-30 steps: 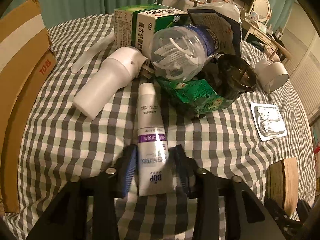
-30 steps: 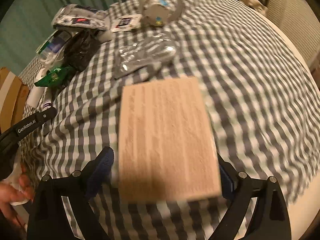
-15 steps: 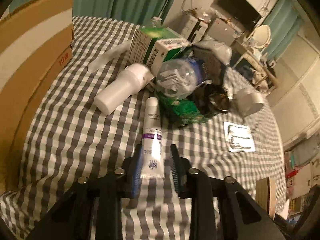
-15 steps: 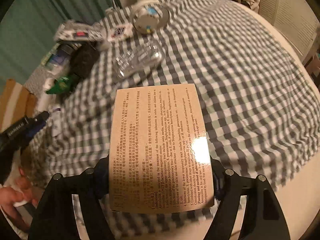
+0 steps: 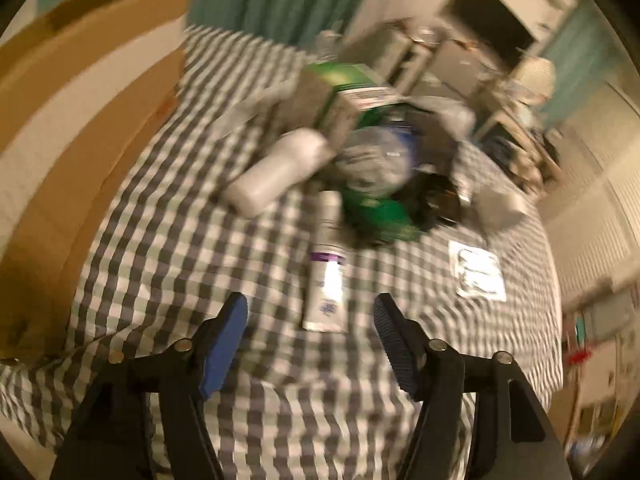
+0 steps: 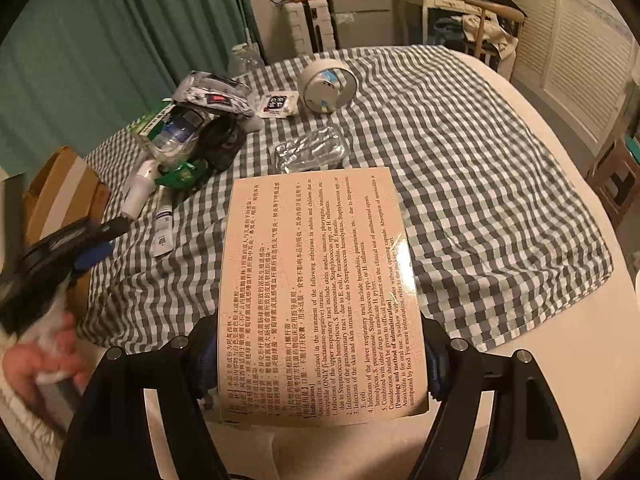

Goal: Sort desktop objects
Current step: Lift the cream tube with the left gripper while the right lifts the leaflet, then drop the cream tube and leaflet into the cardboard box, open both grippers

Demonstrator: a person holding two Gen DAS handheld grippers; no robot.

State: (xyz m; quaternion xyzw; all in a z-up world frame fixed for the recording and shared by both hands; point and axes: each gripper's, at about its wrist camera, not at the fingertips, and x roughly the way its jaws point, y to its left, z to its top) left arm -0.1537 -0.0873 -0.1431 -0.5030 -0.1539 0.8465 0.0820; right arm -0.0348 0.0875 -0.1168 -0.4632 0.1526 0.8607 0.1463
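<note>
Leftmost, a cardboard box (image 5: pixel 72 128) stood at the edge of the table, its brown wall rising beside the grey-and-white checked tablecloth (image 5: pixel 168 248); the left gripper (image 5: pixel 310 324) hung over the cloth with its 2 blue-padded fingers (image 5: pixel 224 340) apart and opening, nothing pressed between them; the white tube (image 5: pixel 326 280) with a purple band lay flat on the cloth in the gap ahead of the fingers, touching neither pad, its cap end pointing toward a heap of things; in that heap, all blurred, a white bottle (image 5: pixel 280 168) lay on its side, just beside a green-and-white carton (image 5: pixel 344 96), a clear plastic bottle (image 5: pixel 376 156) and a green packet (image 5: pixel 380 212); further right a small white sachet (image 5: pixel 480 276) lay alone on the cloth; in the right wrist view a person's hand (image 6: pixel 40 360) showed at the lower left, blurred; the right gripper (image 6: pixel 320 356) was clamped on a beige medicine box (image 6: pixel 316 292) printed with black text, 1 finger on each side edge, the box held clear above the table edge; beyond it a foil blister pack (image 6: pixel 308 152) lay on the cloth, and behind that a roll of tape (image 6: pixel 326 86) stood on edge beside a small white packet (image 6: pixel 278 104).
</note>
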